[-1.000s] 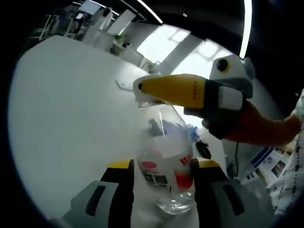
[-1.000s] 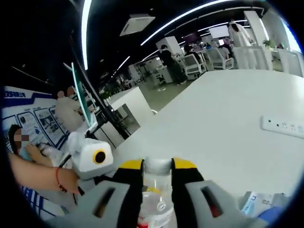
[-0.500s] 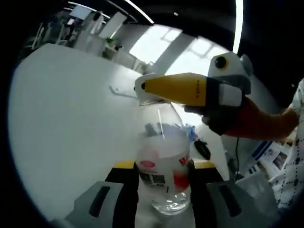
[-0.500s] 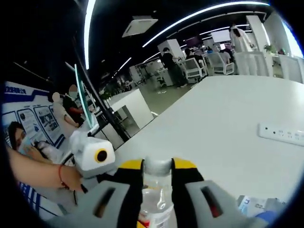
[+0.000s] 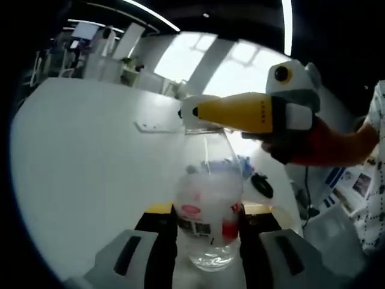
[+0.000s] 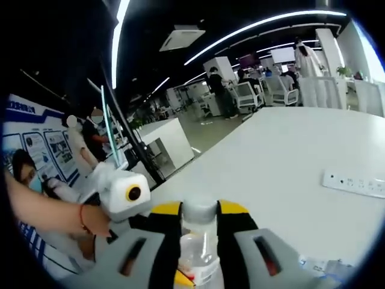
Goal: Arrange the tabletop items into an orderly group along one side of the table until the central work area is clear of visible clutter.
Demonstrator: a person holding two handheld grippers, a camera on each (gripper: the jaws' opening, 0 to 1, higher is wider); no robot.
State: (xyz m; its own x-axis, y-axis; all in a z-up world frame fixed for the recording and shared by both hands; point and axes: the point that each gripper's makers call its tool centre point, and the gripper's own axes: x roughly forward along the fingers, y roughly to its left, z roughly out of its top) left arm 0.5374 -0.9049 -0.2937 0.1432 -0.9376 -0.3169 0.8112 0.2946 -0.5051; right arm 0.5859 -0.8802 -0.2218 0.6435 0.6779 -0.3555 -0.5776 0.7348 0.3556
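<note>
So both sets of fingers are on the same thing here: the left gripper (image 5: 207, 218) has its yellow-tipped fingers (image 5: 157, 211) clamped on the labelled lower body of a clear plastic bottle (image 5: 207, 205), and the right gripper (image 6: 200, 212) has its fingers (image 6: 166, 211) pinched right at the white cap (image 6: 199, 210) and neck. In the left gripper view you can see that right gripper (image 5: 243, 112) coming in from the side, lying crosswise across the top of the bottle, with the person's hand (image 5: 313, 141) wrapped round it. The bottle's long axis runs straight away from the left fingers, base at them and cap at the far end, so the two grips sit at opposite ends of that axis and at roughly right angles to each other. It looks lifted off the white surface (image 5: 84, 162) and not standing on it, though I can't say how high. Further out there's a white power strip (image 5: 157, 126) lying flat toward the far edge of the surface, plus some blue-ish packaging (image 5: 240, 164) and a small dark object (image 5: 263, 185) beyond the bottle. My read: whichever hand lets go, the left one holds the heavier end, so it's better placed to carry the bottle off to the side.
</note>
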